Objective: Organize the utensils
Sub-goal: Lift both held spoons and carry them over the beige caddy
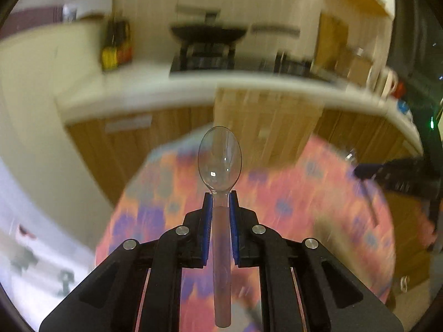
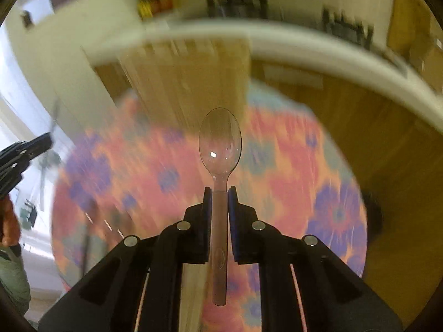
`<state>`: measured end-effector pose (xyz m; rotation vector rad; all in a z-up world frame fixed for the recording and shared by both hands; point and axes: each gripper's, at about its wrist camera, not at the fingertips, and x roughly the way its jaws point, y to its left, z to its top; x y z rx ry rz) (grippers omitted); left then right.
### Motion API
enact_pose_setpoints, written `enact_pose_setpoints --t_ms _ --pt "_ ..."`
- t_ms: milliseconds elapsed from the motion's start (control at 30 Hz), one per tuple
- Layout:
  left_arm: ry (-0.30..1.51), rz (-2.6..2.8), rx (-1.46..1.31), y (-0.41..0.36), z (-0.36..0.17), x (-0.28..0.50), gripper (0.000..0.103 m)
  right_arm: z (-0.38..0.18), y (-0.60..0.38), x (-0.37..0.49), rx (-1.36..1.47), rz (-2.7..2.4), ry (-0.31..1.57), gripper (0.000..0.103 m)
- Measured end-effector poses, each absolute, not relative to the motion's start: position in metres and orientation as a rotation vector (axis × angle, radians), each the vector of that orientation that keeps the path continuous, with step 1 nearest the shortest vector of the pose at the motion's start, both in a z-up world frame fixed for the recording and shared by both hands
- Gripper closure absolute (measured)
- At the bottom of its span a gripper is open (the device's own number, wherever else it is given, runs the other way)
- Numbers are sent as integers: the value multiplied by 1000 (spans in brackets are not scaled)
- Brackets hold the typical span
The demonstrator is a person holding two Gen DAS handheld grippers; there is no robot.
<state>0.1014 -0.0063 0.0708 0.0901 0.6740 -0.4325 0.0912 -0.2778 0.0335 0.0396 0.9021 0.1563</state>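
My left gripper [image 1: 220, 196] is shut on the handle of a clear plastic spoon [image 1: 220, 159], bowl pointing forward and up, held in the air above a round table with a pink, orange and purple flowered cloth [image 1: 290, 193]. My right gripper [image 2: 220, 192] is shut on a second clear plastic spoon [image 2: 220, 141] held the same way above the same cloth [image 2: 155, 171]. The right gripper shows at the right edge of the left wrist view [image 1: 398, 173]; the left gripper shows at the left edge of the right wrist view [image 2: 22, 152]. Both views are motion-blurred.
A white kitchen counter [image 1: 193, 88] with wooden cabinet fronts [image 1: 265, 127] runs behind the table. A black stove with a pan [image 1: 207, 44] and bottles [image 1: 116, 47] stand on it. A white wall and tiled floor lie to the left [image 1: 33, 249].
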Motion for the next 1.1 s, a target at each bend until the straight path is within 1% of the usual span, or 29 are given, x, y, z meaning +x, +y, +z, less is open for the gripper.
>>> enact_pose_setpoints --t_ms 167,267,400,600,767,1100 --pt "509 -488 30 -35 122 134 93 100 -268 119 55 193 657 94" --pt "442 -507 20 -54 141 158 93 126 -271 138 84 189 549 94" --pt "352 -505 28 -77 152 189 93 141 -275 170 133 145 444 94" --pt "299 -496 8 -88 146 229 93 135 -285 206 176 47 311 94" --pt "280 -467 -1 -95 124 248 93 114 -286 227 189 43 306 94" --pt "304 -467 -22 -93 90 258 92 77 -281 233 152 0 313 94"
